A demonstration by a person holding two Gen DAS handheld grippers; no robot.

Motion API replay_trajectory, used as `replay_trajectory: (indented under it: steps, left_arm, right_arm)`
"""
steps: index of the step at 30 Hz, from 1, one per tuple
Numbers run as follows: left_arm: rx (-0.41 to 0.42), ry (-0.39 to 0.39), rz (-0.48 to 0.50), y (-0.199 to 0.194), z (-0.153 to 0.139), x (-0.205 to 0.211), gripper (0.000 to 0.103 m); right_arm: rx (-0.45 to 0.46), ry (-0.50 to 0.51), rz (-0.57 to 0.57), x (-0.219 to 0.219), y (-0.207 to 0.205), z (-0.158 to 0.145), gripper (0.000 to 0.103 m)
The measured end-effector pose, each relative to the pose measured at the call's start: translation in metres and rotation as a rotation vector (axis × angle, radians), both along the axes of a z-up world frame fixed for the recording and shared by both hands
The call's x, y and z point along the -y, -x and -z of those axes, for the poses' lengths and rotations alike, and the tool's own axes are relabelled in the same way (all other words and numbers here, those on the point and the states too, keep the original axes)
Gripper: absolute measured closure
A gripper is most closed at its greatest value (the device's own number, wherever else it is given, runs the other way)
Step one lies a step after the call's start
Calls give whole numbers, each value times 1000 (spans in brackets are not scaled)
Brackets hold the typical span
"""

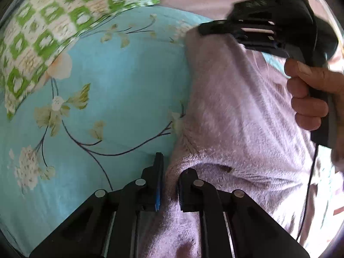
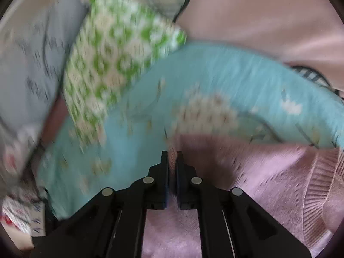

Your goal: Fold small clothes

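Both claws pinching fuzzy lilac knit garment (image 1: 232,111), left claw (image 1: 169,182) & right claw (image 2: 172,167), on smooth floral sheet (image 1: 120,81).

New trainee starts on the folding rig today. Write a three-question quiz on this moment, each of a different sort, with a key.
1. True or false: the left gripper is shut on the fuzzy pale pink knitted garment.
2. Multiple choice: the garment lies on (a) a bare wooden table, (b) a turquoise sheet printed with flowers, (c) a steel tray.
3. Fill in: the cloth with green and white squares lies on the far part of the ______ sheet.

Key: 1 true. 2 b. 3 turquoise. The right gripper also pinches a fold of the pink garment between its fingers.
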State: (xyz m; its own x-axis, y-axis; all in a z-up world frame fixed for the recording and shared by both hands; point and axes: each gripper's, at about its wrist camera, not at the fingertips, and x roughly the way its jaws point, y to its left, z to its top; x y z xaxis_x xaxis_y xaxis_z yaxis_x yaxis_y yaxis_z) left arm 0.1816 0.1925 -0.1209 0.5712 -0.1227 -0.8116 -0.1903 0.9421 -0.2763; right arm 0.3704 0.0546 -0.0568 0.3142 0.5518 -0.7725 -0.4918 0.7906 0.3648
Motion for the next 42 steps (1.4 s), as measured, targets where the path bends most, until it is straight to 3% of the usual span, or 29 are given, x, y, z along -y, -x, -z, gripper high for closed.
replay_trajectory:
  steps: [2, 7, 9, 10, 11, 13, 17, 20, 23, 28, 30, 31, 35, 39, 41, 42]
  left_arm:
    - [4, 62, -32, 3, 3, -9, 93]
    - [-5, 205, -76, 14, 8, -31, 92]
    - [-13, 200, -71, 19, 7, -35, 90]
    - [-19, 193, -65, 21, 7, -36, 88]
    - [-26, 185, -59, 25, 6, -36, 87]
    - [-32, 177, -55, 34, 5, -40, 85]
    - [-50, 178, -59, 58, 6, -45, 84]
    - [-73, 144, -41, 80, 4, -36, 84]
    - [-90, 105, -9, 97, -2, -25, 85]
    - [-92, 44, 55, 128, -26, -2, 86]
    - [-96, 32, 79, 143, -36, 12, 83]
    - [-107, 32, 86, 150, -40, 18, 76]
    - [-220, 5, 114, 175, -43, 56, 72]
    - [-335, 74, 182, 201, -29, 85, 72]
    - [-383, 91, 191, 206, -23, 97, 57]
    - [-396, 105, 190, 207, -20, 100, 55]
  right_arm:
    - [-4, -80, 88, 15, -9, 3, 97]
    - [-78, -74, 137, 21, -21, 37, 94]
    - [-93, -112, 167, 32, -17, 29, 86]
    - [-86, -134, 177, 40, -12, 20, 75]
    - [-67, -149, 181, 46, -4, 12, 63]
    - [9, -166, 202, 67, 20, -10, 55]
    - [42, -211, 230, 115, 71, -27, 55]
    - [21, -182, 274, 155, 115, -18, 55]
    - [-17, -76, 343, 188, 155, 3, 55]
    - [-58, -97, 438, 231, 221, 13, 55]
    - [-53, -98, 463, 240, 247, 12, 55]
    - [-50, -100, 477, 247, 262, 10, 55]
    - [-18, -69, 507, 254, 312, 2, 55]
    - [10, -16, 493, 250, 357, -2, 54]
    - [16, 2, 482, 250, 380, -2, 54]
    - [18, 10, 482, 251, 390, -2, 54]
